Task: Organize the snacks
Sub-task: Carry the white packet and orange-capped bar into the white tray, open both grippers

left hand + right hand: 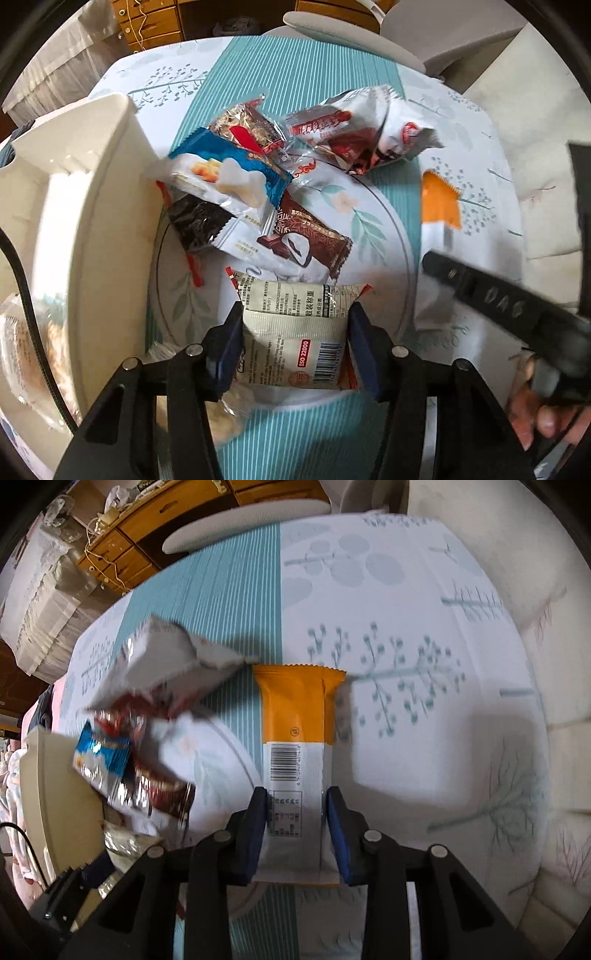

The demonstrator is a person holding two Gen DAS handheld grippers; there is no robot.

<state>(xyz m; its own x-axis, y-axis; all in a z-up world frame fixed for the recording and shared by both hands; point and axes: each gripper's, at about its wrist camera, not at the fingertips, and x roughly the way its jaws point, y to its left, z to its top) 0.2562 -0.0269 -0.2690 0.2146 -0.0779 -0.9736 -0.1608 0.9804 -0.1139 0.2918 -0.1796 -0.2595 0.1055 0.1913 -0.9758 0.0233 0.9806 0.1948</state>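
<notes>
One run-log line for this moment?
left tool: shut on white packet | right tool: shut on orange-white packet | other snacks: on plate

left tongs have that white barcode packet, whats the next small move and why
Probably carry the white barcode packet sideways to the cream bin beside the plate. The left tongs already pinch it on both sides, and the bin is the only container in view. The right tongs grip the orange-and-white packet.

Cloth right of plate bare; white bin walls left; snack pile crowds plate
</notes>
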